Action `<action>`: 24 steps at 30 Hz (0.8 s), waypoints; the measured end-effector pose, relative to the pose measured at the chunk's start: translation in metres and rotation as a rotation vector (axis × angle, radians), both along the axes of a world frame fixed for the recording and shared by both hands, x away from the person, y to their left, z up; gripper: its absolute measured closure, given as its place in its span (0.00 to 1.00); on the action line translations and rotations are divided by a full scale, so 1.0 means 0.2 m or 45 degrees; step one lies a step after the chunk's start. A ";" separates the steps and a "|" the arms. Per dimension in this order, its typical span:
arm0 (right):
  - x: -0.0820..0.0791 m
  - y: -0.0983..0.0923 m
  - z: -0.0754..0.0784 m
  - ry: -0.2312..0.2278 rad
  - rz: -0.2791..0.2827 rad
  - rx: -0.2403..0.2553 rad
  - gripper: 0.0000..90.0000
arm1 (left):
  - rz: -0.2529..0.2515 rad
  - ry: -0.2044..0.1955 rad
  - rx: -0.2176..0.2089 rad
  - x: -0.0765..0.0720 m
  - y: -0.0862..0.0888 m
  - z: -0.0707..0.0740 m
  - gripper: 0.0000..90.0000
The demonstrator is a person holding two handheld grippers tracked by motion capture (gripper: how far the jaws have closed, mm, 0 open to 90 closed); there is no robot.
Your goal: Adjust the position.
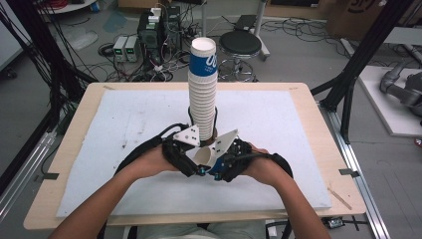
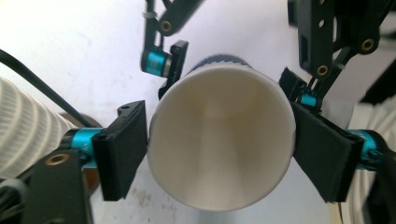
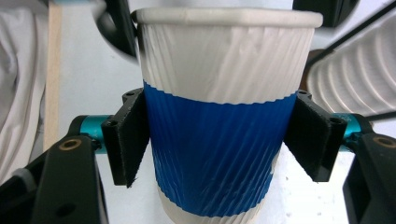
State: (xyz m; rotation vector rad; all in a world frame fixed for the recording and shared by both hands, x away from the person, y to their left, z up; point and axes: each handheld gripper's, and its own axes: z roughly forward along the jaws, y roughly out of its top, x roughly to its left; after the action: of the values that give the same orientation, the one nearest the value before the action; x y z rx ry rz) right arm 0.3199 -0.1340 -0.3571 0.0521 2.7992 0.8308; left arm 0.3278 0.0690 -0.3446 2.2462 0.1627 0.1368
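A single paper cup, white with a blue ribbed band, lies tipped on its side between my two grippers, just in front of a tall stack of the same cups. My right gripper is shut on the cup's blue band, a pad pressed to each side. The cup's open mouth faces the left gripper view. My left gripper stands open, its pads flanking the rim closely. In the high view the left gripper and the right gripper meet at the cup.
The stack stands upright near the middle of a white foam sheet on a wooden table, right behind the grippers. Both forearms come in from the near edge. Beyond the table are a stool, cables and electronics on the floor.
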 end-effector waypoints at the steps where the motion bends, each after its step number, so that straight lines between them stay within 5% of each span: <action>1: 0.00 -0.02 0.00 -0.003 -0.007 0.014 0.32 | 0.016 0.004 -0.032 0.00 0.02 0.00 0.22; 4: 0.02 -0.08 0.00 0.031 -0.042 0.094 0.32 | 0.059 -0.008 -0.141 0.00 0.07 0.01 0.22; 12: 0.05 -0.28 -0.03 0.091 -0.169 0.375 0.31 | 0.236 -0.043 -0.537 -0.01 0.25 -0.04 0.20; 18: 0.04 -0.40 -0.05 0.106 -0.256 0.542 0.31 | 0.335 -0.038 -0.660 0.00 0.34 -0.11 0.20; 24: 0.04 -0.47 -0.08 0.097 -0.314 0.638 0.30 | 0.449 -0.050 -0.736 0.00 0.42 -0.17 0.21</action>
State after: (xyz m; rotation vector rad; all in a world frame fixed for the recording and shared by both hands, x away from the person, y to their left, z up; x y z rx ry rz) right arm 0.3273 -0.2280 -0.3725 0.5054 2.5035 1.4575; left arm 0.3284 0.1534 -0.3780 1.6228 0.5095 0.2828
